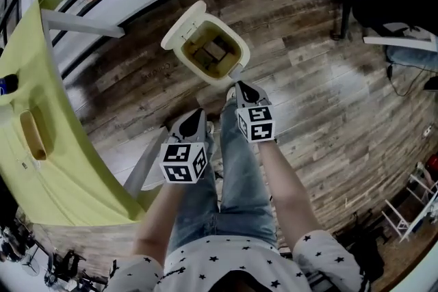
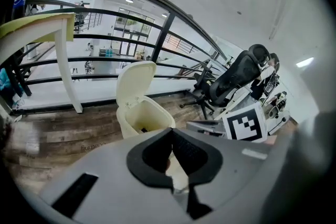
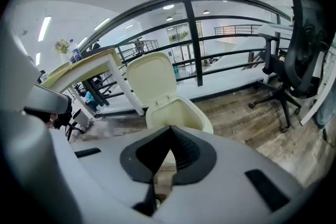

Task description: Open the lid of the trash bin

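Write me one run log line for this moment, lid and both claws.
lid: open, upright | trash bin: brown contents visible | left claw: shut, empty | right claw: shut, empty

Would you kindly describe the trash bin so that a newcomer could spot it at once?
Find the black railing along the wooden floor; just in front of it, near the yellow-green table, stands the bin. It is the only cream tub there, its hinged lid standing open and upright.
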